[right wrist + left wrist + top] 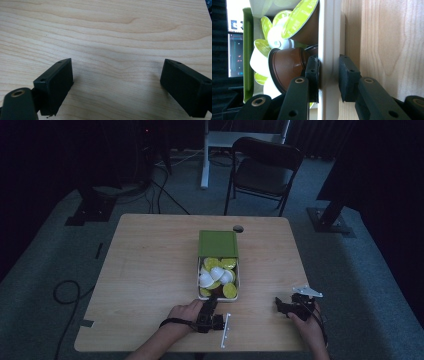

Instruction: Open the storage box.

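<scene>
A white box (238, 279) with an open green lid (218, 243) sits on the wooden table (150, 270), full of several coffee capsules (220, 270) with lime-green or white tops. My left gripper (212, 299) reaches the box's near end from the front. In the left gripper view it (328, 66) is shut on the box's white wall (329, 37), one pad inside against a brown capsule (287, 67), the other outside. My right gripper (283, 306) rests at the front right of the table, and in its own view it (117, 72) is open over bare wood.
A small dark round hole (238, 228) lies in the table just beyond the green lid. A black folding chair (265, 165) stands behind the table on the carpet. Bare wood stretches left of the box and between the two grippers.
</scene>
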`<state>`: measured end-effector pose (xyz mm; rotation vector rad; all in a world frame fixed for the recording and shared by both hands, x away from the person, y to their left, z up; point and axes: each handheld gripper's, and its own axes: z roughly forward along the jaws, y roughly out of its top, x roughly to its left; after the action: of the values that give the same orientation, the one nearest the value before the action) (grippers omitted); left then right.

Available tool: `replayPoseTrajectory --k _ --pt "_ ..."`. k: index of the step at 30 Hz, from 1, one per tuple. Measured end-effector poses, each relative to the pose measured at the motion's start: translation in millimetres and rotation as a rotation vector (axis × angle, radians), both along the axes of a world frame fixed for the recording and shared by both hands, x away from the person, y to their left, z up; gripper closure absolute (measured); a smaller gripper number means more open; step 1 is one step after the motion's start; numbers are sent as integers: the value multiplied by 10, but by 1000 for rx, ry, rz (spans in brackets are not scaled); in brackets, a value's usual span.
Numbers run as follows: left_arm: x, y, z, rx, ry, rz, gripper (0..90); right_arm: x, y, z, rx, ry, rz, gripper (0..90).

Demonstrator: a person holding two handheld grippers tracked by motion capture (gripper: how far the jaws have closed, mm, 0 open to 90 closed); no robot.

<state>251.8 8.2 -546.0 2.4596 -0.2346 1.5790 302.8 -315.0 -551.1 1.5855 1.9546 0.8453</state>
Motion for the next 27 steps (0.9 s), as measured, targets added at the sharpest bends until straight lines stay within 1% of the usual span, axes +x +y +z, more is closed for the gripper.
replayPoseTrajectory --k 5,10,13,15,21,26,27 --pt "-38 9 12 1 9 -1 726 0 0 0 0 0 0 107" --pt "-66 4 11 4 7 -2 726 0 0 0 0 0 0 107" --pt "-89 8 11 -6 11 -8 725 0 0 0 0 0 0 107" --pt "-99 6 13 -4 13 -8 726 0 0 0 0 0 0 107" --pt "-162 -2 5 2 5 -14 725 0 0 0 0 0 0 107" --pt "-166 7 0 -3 3 -20 722 0 0 0 0 0 0 107" --pt "-167 14 4 -5 8 -24 720 0 0 0 0 0 0 107"
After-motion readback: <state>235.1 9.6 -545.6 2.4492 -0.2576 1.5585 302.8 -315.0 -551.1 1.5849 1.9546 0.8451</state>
